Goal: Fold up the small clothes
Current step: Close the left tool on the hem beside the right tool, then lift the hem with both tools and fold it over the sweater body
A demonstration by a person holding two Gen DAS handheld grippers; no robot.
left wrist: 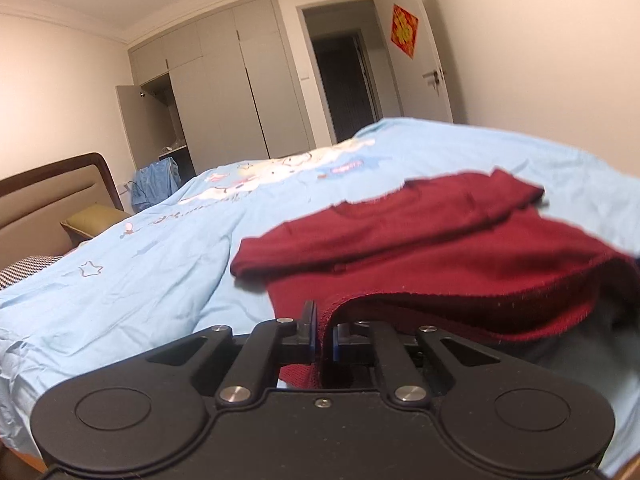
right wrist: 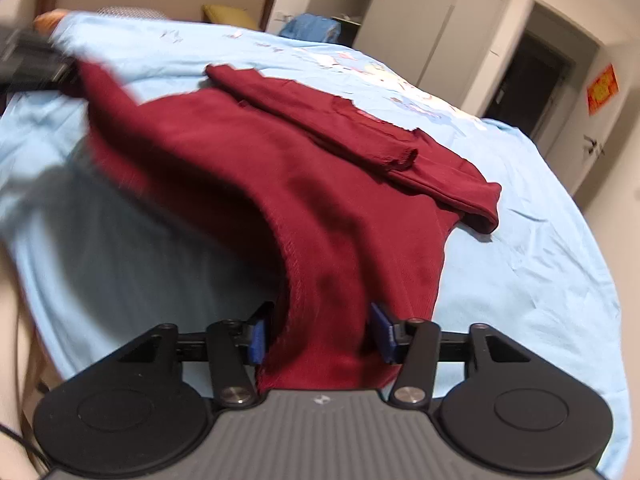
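A dark red knit garment (left wrist: 440,240) lies on the light blue bed cover (left wrist: 160,260), with one sleeve folded across its top. My left gripper (left wrist: 326,336) is shut on the garment's near hem and holds that edge up off the bed. In the right wrist view the same garment (right wrist: 280,152) stretches from a blurred left gripper (right wrist: 32,64) at the upper left down to my right gripper (right wrist: 320,336). The right jaws stand apart, with the hem draped loosely between the blue pads (right wrist: 258,340).
The bed cover (right wrist: 520,280) stretches wide on all sides of the garment. A padded headboard (left wrist: 60,184) and an olive pillow (left wrist: 94,220) are at the far left. Beyond the bed stand a grey wardrobe (left wrist: 224,80) with one door open and a dark doorway (left wrist: 348,80).
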